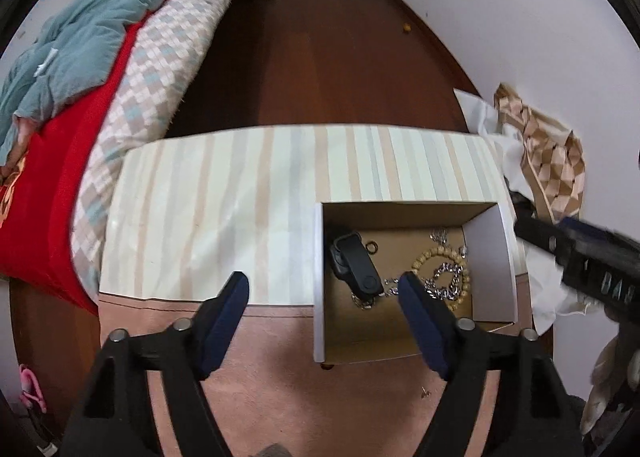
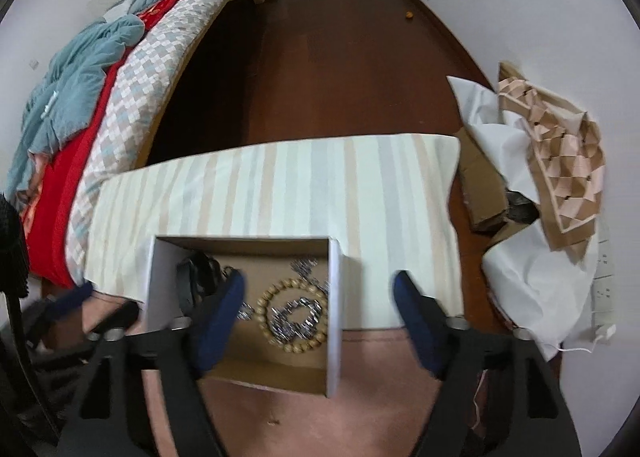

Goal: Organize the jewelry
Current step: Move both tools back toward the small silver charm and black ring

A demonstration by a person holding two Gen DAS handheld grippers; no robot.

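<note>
An open cardboard box (image 1: 318, 281) with white outer walls stands on the table; it also shows in the right wrist view (image 2: 334, 309). Inside lie a black watch (image 1: 356, 265), a wooden bead bracelet (image 1: 434, 253), a silver chain (image 1: 444, 289) and a small ring (image 1: 372, 246). The bead bracelet (image 2: 298, 345) and silver chain (image 2: 298, 315) show in the right wrist view too. My left gripper (image 1: 324, 291) is open and empty, above the box's left wall. My right gripper (image 2: 320, 291) is open and empty, above the box's right wall.
The table carries a striped cloth (image 1: 224, 193) over a pink cover (image 1: 260, 385). A bed with red and checked bedding (image 1: 120, 97) is on the left. White sheets and a brown patterned cloth (image 2: 560, 177) lie on the right. A tiny item (image 1: 425, 392) lies on the pink cover.
</note>
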